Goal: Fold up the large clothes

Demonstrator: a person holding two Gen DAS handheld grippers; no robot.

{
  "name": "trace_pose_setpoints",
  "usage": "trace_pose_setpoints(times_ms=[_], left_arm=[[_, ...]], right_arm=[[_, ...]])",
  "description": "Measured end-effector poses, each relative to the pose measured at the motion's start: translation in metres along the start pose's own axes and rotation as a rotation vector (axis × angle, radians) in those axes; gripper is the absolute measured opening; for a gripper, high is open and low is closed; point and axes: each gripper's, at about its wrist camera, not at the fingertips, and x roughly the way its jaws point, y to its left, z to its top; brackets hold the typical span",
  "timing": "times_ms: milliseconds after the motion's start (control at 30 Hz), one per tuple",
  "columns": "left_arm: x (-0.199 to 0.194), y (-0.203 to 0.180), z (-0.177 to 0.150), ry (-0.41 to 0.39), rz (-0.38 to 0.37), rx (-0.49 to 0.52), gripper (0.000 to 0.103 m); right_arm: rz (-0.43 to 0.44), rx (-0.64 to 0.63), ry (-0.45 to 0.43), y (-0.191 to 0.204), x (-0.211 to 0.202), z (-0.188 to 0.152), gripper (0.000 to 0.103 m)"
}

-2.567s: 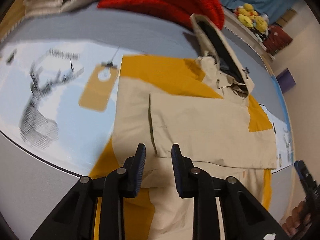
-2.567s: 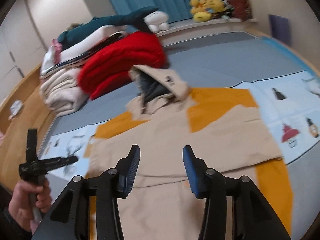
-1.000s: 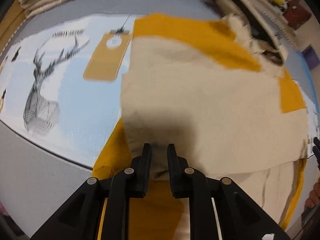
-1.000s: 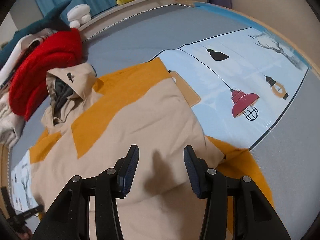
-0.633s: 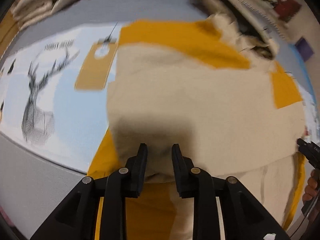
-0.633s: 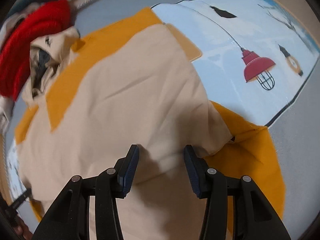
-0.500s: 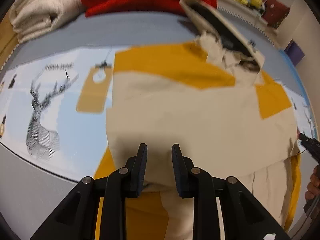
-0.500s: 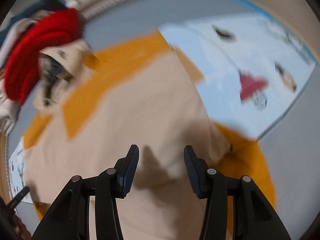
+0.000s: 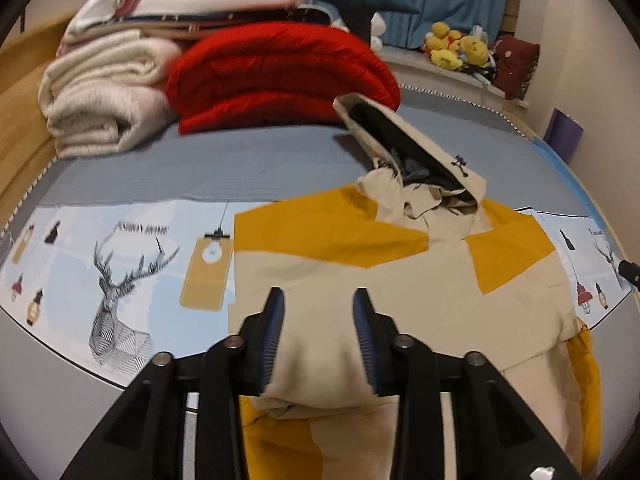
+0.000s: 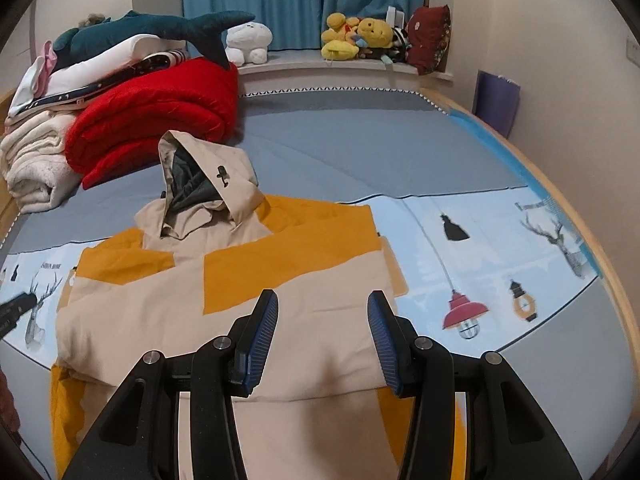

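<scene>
A beige and mustard-yellow hooded jacket (image 9: 400,280) lies flat on the bed, its sides folded inward and its hood (image 9: 412,156) pointing at the far end. It also shows in the right wrist view (image 10: 280,280), hood (image 10: 204,176) at the back. My left gripper (image 9: 318,320) is open and empty, raised above the jacket's near left part. My right gripper (image 10: 322,320) is open and empty, raised above the jacket's near right part. The tip of the right gripper (image 9: 630,274) shows at the right edge of the left wrist view.
The bed has a grey sheet (image 10: 360,148) and a pale blue printed cover (image 10: 500,248). A folded red quilt (image 10: 152,112), cream blankets (image 9: 100,96) and a plush shark (image 10: 160,32) are stacked at the far left. Soft toys (image 10: 356,36) sit on the window ledge.
Both grippers have lifted up and back from the jacket, and the view now takes in the whole bed. The left jaws, shut on the fabric a second ago, have opened wide.
</scene>
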Motion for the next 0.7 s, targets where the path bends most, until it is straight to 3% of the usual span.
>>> trace_pose_setpoints(times_ms=[333, 700], left_arm=[[-0.003, -0.019, 0.026, -0.019, -0.022, -0.009, 0.039], [0.107, -0.031, 0.131, 0.014, -0.003, 0.001, 0.034]], right_arm=[[0.001, 0.018, 0.049, -0.021, -0.006, -0.003, 0.048], [-0.025, 0.026, 0.090, -0.040, 0.016, 0.003, 0.047]])
